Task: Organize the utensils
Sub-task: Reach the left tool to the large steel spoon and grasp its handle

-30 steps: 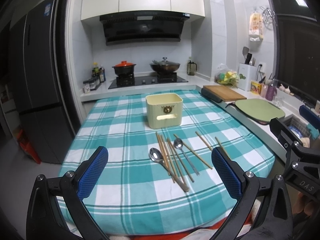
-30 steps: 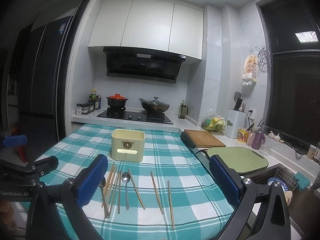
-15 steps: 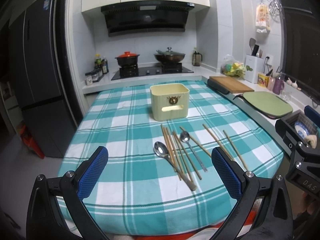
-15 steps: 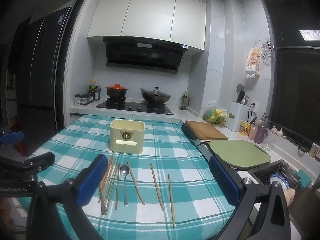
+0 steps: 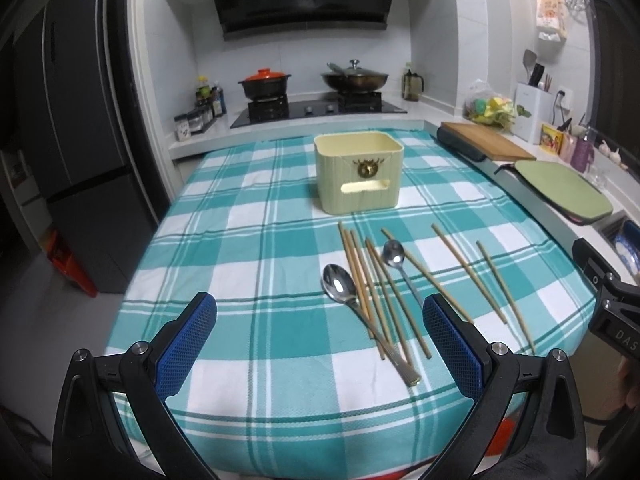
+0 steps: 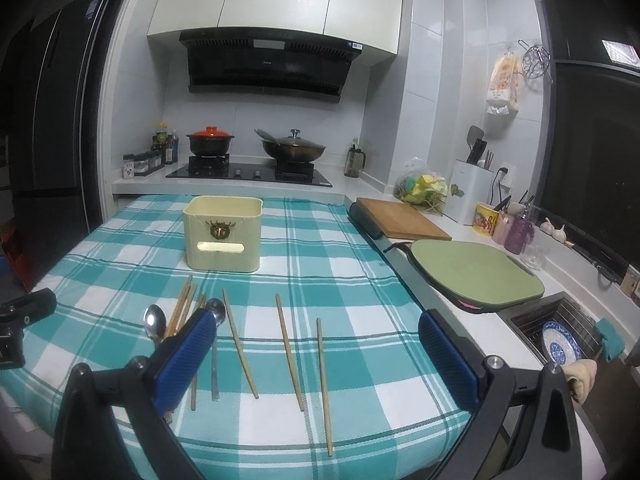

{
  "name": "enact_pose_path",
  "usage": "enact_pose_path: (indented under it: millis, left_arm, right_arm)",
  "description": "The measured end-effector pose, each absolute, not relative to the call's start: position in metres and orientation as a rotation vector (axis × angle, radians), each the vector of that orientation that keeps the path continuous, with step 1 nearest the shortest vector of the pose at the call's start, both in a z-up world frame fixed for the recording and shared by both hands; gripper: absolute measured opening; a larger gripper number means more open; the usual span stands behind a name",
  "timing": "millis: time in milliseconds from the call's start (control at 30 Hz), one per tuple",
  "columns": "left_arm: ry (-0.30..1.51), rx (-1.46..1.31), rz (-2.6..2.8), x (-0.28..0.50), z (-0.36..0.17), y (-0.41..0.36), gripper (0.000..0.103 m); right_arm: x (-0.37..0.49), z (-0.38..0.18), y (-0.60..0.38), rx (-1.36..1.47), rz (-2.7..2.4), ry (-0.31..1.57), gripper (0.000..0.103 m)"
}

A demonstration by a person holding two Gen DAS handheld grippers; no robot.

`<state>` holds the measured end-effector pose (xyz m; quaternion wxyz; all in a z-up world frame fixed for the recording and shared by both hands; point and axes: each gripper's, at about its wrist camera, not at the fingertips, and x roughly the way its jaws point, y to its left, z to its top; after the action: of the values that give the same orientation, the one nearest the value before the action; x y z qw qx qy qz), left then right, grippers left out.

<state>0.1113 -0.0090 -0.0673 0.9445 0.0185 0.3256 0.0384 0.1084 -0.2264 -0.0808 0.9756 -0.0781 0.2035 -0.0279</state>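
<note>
On the teal checked tablecloth (image 5: 248, 248), as seen from the left wrist, a cream utensil box (image 5: 359, 171) is set toward the far side, with two spoons (image 5: 340, 282) and loose chopsticks (image 5: 468, 274) laid flat nearer the camera. The left gripper (image 5: 320, 340) is held above the near edge, fingers spread wide and empty. From the right wrist, the same box (image 6: 223, 233) is seen beyond the chopsticks (image 6: 289, 356) and spoons (image 6: 155, 322). The right gripper (image 6: 316, 354) is likewise released, nothing being grasped, over the cloth.
</note>
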Motion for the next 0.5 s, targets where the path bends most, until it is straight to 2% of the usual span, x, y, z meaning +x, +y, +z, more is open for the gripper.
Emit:
enact_pose_path:
  millis: [500]
  left_arm:
    - [0.828,0.077,0.1,0.164,-0.118,-0.013,0.103]
  right_arm:
    - [0.16,-0.124,-0.23,-0.155,-0.044,0.567,0.103]
